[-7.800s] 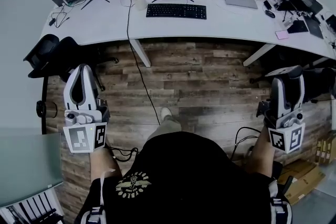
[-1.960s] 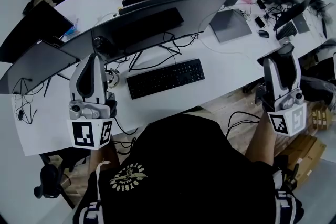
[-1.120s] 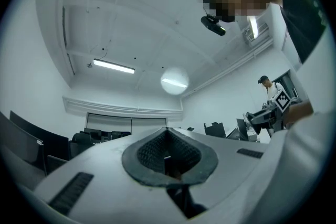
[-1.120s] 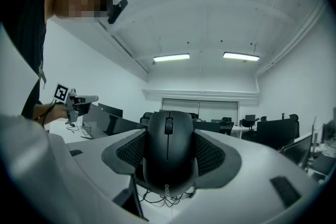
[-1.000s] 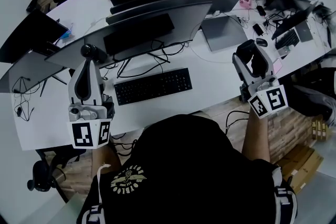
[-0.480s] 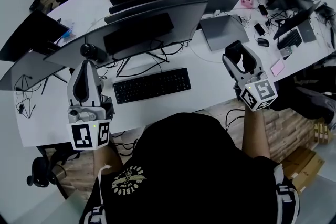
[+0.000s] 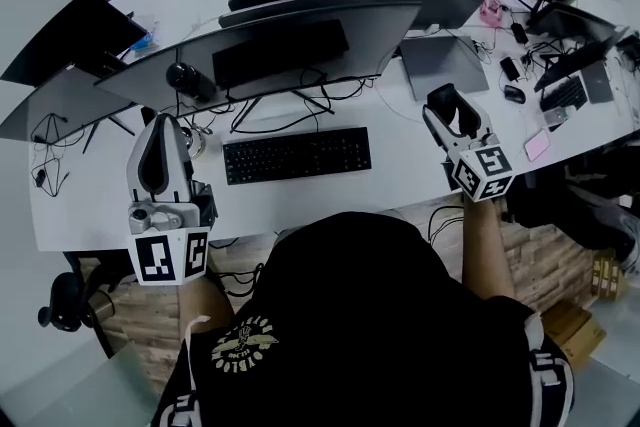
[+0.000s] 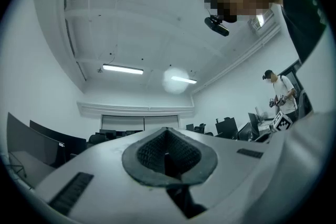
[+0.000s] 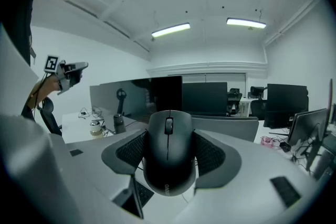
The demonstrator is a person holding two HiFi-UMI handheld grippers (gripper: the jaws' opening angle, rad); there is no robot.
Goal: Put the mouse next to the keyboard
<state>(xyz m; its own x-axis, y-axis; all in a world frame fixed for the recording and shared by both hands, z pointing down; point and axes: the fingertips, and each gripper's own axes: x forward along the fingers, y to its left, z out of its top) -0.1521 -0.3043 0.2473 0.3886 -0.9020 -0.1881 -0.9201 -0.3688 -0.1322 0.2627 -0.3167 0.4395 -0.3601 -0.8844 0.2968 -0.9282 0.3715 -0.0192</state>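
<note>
A black keyboard lies on the white desk in front of the curved monitor. My right gripper hovers over the desk to the keyboard's right, shut on a black mouse whose wheel faces the camera between the two pads. In the head view the mouse shows only as a dark shape in the jaws. My left gripper hangs over the desk left of the keyboard, pointing up, its pads pressed together with nothing between them.
A wide curved monitor stands behind the keyboard with cables under it. A closed laptop lies to the right, then another mouse and a pink phone. A can and a dark bottle stand near the left gripper.
The right gripper has carried the mouse leftward, closer to the keyboard's right end. The left gripper has stayed where it was, shut.
</note>
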